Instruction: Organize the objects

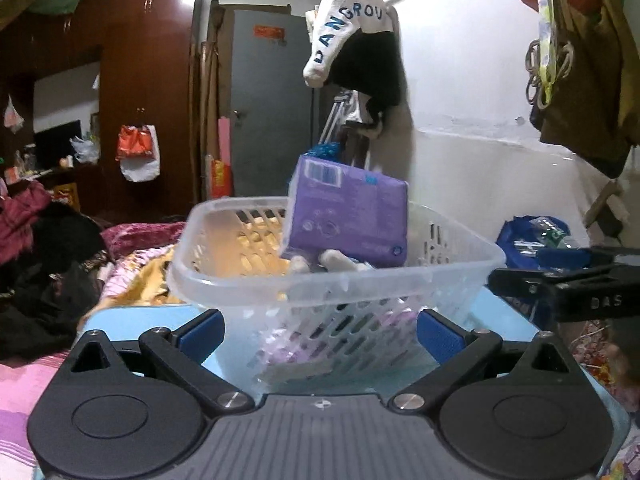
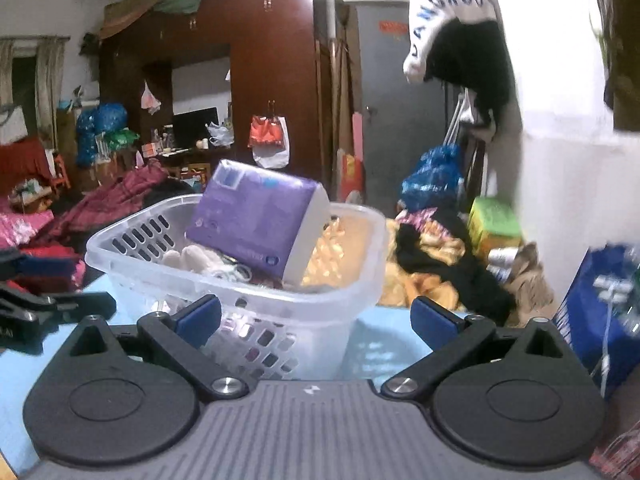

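Note:
A clear plastic basket stands on a light blue surface; it also shows in the right wrist view. A purple packet leans tilted inside it, over white socks and small items; it shows in the right wrist view too. My left gripper is open and empty, its fingers either side of the basket's near wall. My right gripper is open and empty, just in front of the basket. The right gripper also shows at the right edge of the left wrist view.
Piles of clothes and bedding lie left of the basket. A blue bag and more clothes lie to the right. A dark wardrobe and grey door stand behind. Clothes hang on the white wall.

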Tool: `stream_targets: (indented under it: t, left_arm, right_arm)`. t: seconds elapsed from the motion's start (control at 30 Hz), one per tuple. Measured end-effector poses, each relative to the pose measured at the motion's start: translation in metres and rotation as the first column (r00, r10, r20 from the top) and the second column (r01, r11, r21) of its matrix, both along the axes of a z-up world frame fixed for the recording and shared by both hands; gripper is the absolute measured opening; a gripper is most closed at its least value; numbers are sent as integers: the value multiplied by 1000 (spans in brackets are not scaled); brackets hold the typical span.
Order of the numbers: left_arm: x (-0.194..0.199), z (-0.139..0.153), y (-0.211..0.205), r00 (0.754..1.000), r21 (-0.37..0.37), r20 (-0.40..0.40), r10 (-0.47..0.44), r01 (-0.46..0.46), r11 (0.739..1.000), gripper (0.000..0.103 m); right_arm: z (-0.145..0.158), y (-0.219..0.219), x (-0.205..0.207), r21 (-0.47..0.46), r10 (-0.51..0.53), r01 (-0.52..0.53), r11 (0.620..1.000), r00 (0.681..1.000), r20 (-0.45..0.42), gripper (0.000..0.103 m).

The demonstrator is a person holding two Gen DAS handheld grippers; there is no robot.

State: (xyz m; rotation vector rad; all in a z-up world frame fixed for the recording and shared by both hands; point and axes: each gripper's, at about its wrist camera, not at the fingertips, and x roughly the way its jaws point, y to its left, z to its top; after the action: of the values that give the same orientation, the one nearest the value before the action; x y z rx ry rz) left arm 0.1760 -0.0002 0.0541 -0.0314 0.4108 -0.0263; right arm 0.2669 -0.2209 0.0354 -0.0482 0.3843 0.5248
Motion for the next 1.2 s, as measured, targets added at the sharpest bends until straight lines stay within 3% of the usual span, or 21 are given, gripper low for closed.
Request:
stream_targets:
  t: [0.3, 0.73, 0.93, 1.2]
  left_arm:
    - [-35, -1, 1, 999, -20, 51, 16, -15, 1000, 103]
    - [-69, -9, 5, 991, -40, 122, 47, -43, 998, 103]
    - [-98, -13, -7, 984, 3, 173, 34, -35, 999, 103]
    - [-111, -16, -7, 981, 10, 187, 52, -55, 998, 103]
  right_arm:
    - [-9, -22, -35, 95, 3, -4, 995, 1000, 14, 103]
    - [-18, -21, -76, 94, -7, 2, 996, 999, 51, 103]
    - [-30, -14, -108, 89, 14, -20, 996, 998, 67, 103]
    - [-25, -15, -112, 107, 19, -26, 994, 998, 64, 103]
